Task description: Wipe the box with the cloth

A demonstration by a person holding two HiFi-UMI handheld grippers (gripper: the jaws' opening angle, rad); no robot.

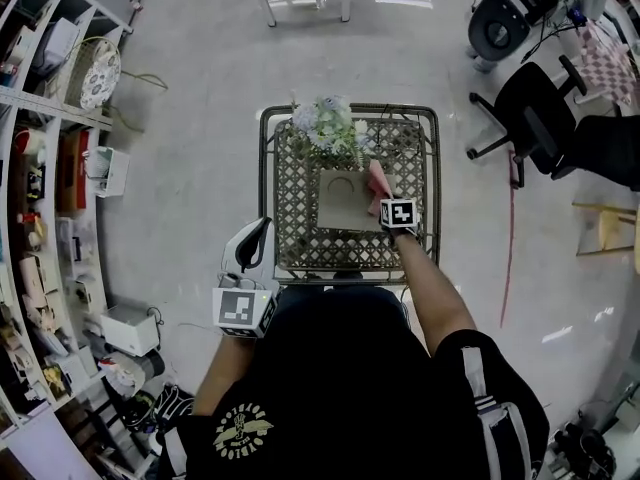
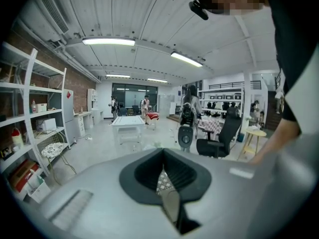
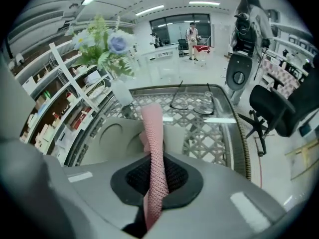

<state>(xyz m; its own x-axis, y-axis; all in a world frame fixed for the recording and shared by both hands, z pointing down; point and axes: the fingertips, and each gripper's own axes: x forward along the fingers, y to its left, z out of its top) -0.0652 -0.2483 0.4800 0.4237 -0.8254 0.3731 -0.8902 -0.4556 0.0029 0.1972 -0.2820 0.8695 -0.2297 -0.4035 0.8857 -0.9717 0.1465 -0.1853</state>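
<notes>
Shelving (image 1: 40, 168) is running down the far L edge. L gripper (image 1: 258, 236) is hanging by the person's waist, just off the table's front-L corner, touching nothing. Its own view is showing the jaws pressed together w/ nothing between them, only a sliver of lattice beyond. Table (image 1: 300, 248), glass over metal lattice, is sitting centre. Flowers (image 1: 330, 123) in a vase are standing at its far edge, near the box. Box (image 1: 345, 200), flat brown cardboard, is lying mid-table, a bit R of centre. Cloth (image 1: 380, 181), pink, is lying against the box's R edge, and R gripper (image 1: 390, 200) is pinching it: the jaws are clamping a bunched fold, w/ the free end rising over the box top. Office chair (image 1: 535, 118) is standing well apart on the floor, R side.

Handling, as a guess: the cloth is looking soft, knit & limp, so it's prob. going to fold over rather than press flat. Gripping it by a bunched edge is leaving a tail to drag. The box is looking stiff but prob. light, so likely to slide on the glass under a wipe. Steadying its L edge w/ the L gripper would help. The vase close by is looking tippable.
</notes>
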